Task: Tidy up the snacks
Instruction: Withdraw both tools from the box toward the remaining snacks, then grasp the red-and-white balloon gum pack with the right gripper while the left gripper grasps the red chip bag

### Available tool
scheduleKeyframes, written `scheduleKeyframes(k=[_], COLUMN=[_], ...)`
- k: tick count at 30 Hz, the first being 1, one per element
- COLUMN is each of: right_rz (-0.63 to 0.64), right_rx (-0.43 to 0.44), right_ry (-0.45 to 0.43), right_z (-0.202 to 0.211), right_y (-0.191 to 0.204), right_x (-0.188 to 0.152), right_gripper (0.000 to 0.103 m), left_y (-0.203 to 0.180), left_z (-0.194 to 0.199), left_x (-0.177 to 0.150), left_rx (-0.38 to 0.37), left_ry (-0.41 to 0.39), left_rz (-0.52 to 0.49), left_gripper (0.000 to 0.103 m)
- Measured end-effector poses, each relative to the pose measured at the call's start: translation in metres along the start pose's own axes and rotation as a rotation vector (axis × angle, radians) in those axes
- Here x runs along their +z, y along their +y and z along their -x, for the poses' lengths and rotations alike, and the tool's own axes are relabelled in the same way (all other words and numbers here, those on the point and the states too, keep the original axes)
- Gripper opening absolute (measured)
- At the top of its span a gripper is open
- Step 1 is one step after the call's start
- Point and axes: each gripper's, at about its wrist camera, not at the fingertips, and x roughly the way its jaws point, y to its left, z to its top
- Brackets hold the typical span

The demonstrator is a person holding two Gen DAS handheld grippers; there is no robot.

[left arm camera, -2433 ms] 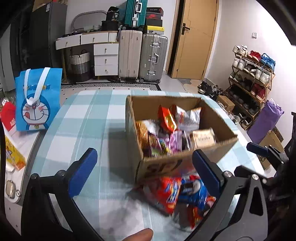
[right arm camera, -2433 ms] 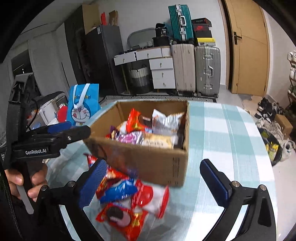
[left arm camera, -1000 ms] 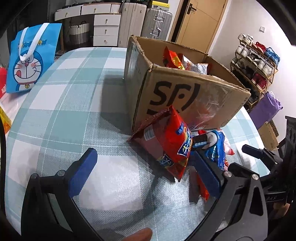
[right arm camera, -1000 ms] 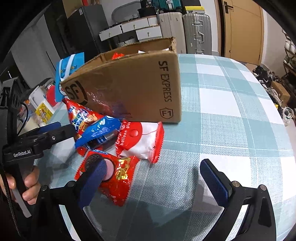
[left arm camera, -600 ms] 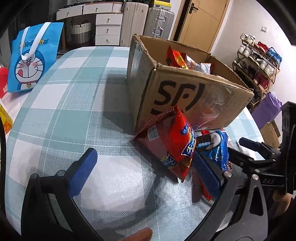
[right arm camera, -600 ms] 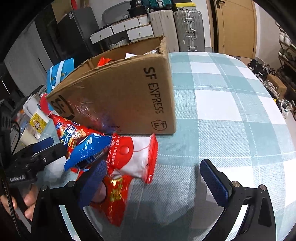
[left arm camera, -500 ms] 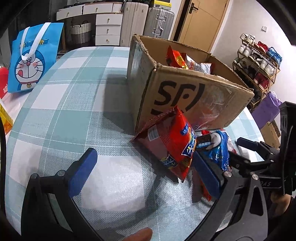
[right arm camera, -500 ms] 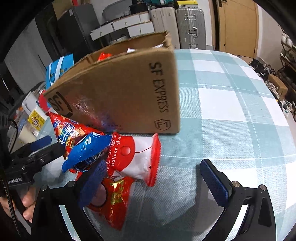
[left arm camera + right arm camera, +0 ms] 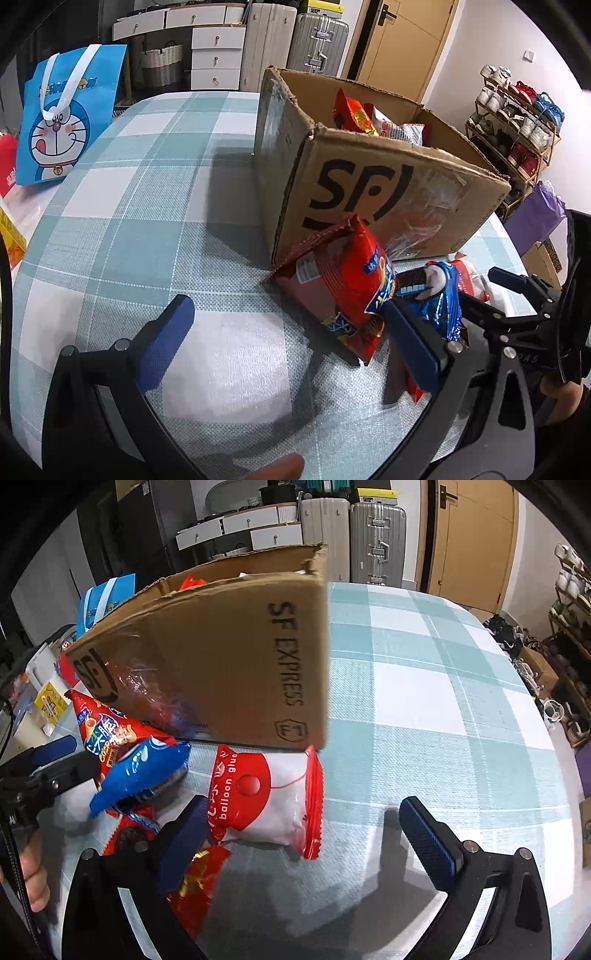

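A cardboard box (image 9: 388,184) (image 9: 229,657) holding several snack packs stands on the checked table. Against its front lie a red chip bag (image 9: 343,291) (image 9: 110,734), a blue cookie pack (image 9: 439,299) (image 9: 144,771), a red-and-white balloon glue pack (image 9: 269,797) and a red pack (image 9: 195,890) under it. My left gripper (image 9: 295,332) is open and empty, its right finger beside the red chip bag. My right gripper (image 9: 306,834) is open and empty, straddling the balloon glue pack from the near side.
A blue Doraemon bag (image 9: 62,118) stands at the table's left edge. Suitcases (image 9: 314,37), white drawers (image 9: 218,51) and a door (image 9: 406,40) are behind. A shoe rack (image 9: 517,122) and purple bag (image 9: 535,218) stand right of the table.
Both grippers have come down from above the box to table level near the loose packs. In the last half second the right gripper has moved closer to the balloon glue pack.
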Motion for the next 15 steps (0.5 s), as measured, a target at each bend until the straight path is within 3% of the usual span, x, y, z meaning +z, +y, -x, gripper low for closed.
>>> scheduleKeyframes(k=[7, 15], right_rz=[0.003, 0.022], right_rx=[-0.005, 0.073], right_ry=[-0.004, -0.004], right_z=[0.0064, 0.0076], right_y=[-0.0093, 0.0001], right_x=[-0.0053, -0.0089], right_gripper=[0.101, 0.075], left_y=[-0.0027, -0.0055], left_z=[0.0006, 0.0004], left_x=[-0.0017, -0.0014], left_rx=[0.0, -0.001], left_ry=[-0.001, 0.003], left_rz=[-0.005, -0.011], left_gripper=[0.102, 0.102])
